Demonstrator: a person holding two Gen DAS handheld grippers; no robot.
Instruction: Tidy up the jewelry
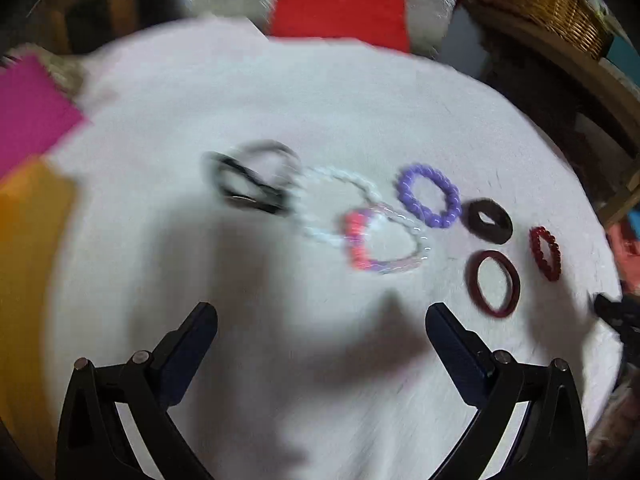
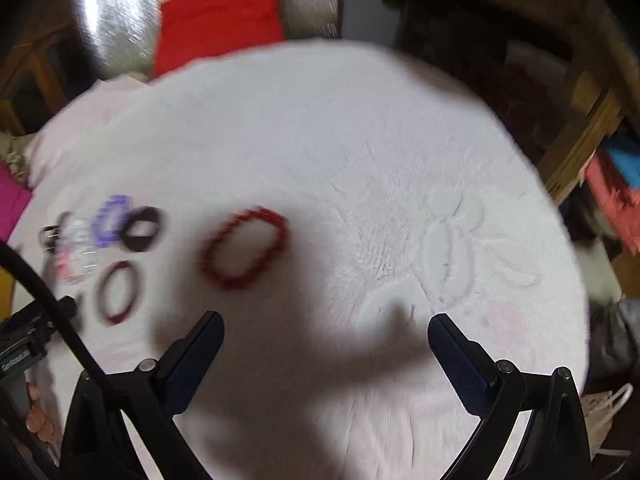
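We are hovering both tools over the white fluffy cloth (image 1: pixel 248 92), frames motion-blurred. Left gripper (image 1: pixel 321 320): jaws spread wide, gripping nothing. Right gripper (image 2: pixel 326 330): likewise spread, nothing between the fingers. Ahead of the left gripper, a white beaded strand (image 1: pixel 340 184) is lying beside a pink-and-clear bracelet (image 1: pixel 380 242); a black-and-grey bangle pair (image 1: pixel 250 180) is sitting ahead-left. Ahead-right: purple bead bracelet (image 1: pixel 429 195), dark red bangle (image 1: pixel 495 283), black ring (image 1: pixel 489 221). The red bead bracelet (image 2: pixel 244 248) is lying ahead-left of the right gripper, apart from the rest.
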